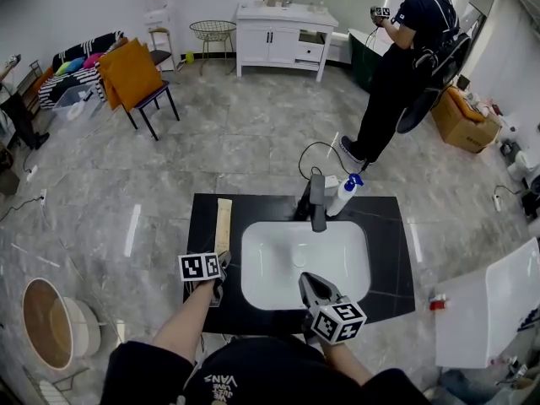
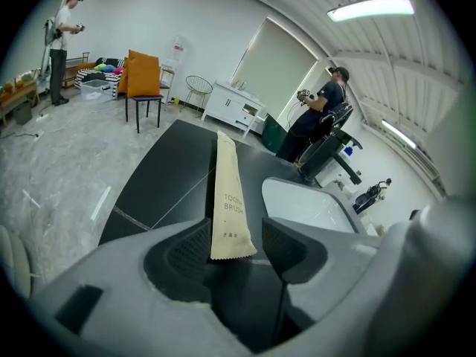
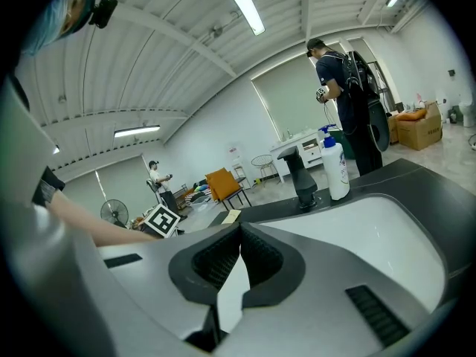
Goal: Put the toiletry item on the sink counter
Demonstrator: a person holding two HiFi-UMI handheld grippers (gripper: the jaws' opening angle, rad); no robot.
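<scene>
my head camera looks steeply down from close above the black counter [image 1: 388, 251], with the faucet [image 1: 317, 205] at 12 o'clock and the near edge at 6. the camera on the left gripper [image 2: 236, 244] rides low over the counter's left strip, facing along the toothbrush packet [image 2: 229, 199] into the room. the one on the right gripper [image 3: 239, 233] skims the white basin [image 3: 372, 229], the faucet at 3 o'clock near centre. all three share counter, basin and the standing person [image 1: 405, 57].

Faucet [image 1: 317, 202] and bottle [image 1: 344, 194] at the basin's [image 1: 270, 268] back edge; bare counter [image 1: 390, 243] at right.
</scene>
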